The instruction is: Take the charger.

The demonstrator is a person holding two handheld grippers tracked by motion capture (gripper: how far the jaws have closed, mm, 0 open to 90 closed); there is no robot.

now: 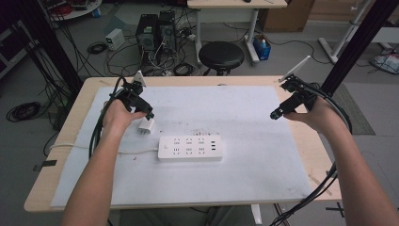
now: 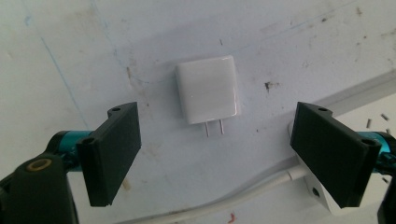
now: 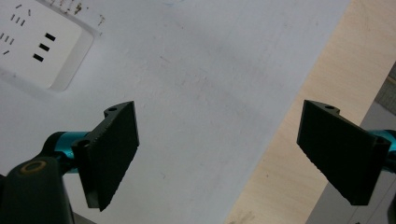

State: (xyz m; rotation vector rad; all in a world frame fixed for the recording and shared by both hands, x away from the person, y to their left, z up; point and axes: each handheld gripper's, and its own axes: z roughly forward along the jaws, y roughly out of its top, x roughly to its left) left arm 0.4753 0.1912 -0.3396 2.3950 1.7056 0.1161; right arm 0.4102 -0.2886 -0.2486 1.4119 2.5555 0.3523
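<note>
- My left gripper (image 1: 149, 114) hangs just above the white charger (image 1: 146, 126), jaws spread wide, nothing clamped.
- Charger (image 2: 207, 94) lies flat on the white mat (image 1: 263, 155), two prongs pointing toward me, between the jaws but untouched.
- Power strip (image 1: 190, 148) sits just right of the charger, its cord (image 1: 103, 149) running off left.
- My right gripper (image 1: 275, 114) sits over the mat's right part, well apart from the strip, jaws wide, empty.

Partly concealed: white charger (image 1: 145, 126) half under the left gripper (image 1: 149, 114) in the high view; power strip (image 3: 39, 44) cropped by the right gripper view's edge, socket markings unreadable.
</note>
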